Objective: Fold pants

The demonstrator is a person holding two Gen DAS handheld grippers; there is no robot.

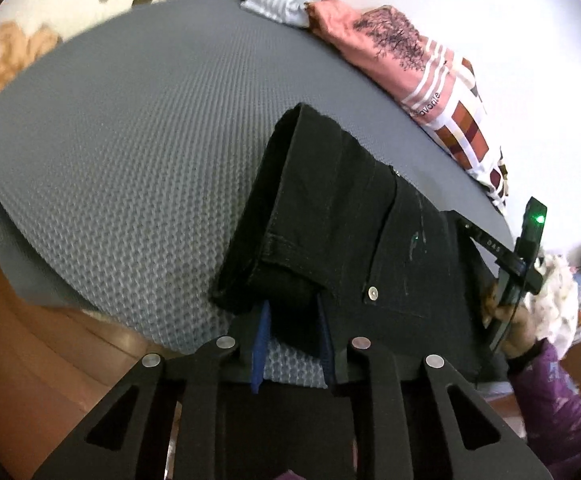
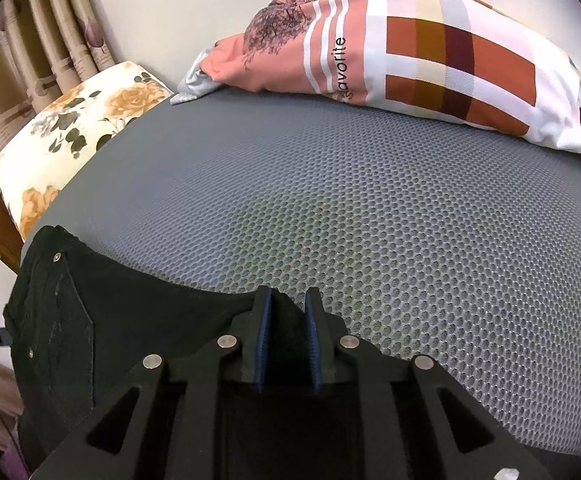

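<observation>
Black pants (image 1: pixel 330 200) lie folded on a grey mesh mat (image 1: pixel 130 140), one leg doubled back over the seat with its rivet and back pocket. My left gripper (image 1: pixel 293 340) is shut on the leg's hem end at the mat's near edge, and black cloth fills the gap between its blue pads. In the right wrist view the pants (image 2: pixel 130 312) stretch off to the left, and my right gripper (image 2: pixel 288 340) is shut on their near edge, again with black fabric between the pads. The right gripper's body (image 1: pixel 526 248), with a green light, shows at the far right of the left wrist view.
A pink and checked quilt (image 2: pixel 410 48) lies along the mat's far edge beside a striped cloth (image 1: pixel 282 4). A floral pillow (image 2: pixel 82 120) sits at the far left corner. Wooden floor (image 1: pixel 30 360) lies below the mat's near left edge. A purple sleeve (image 1: pixel 550 400) holds the right gripper.
</observation>
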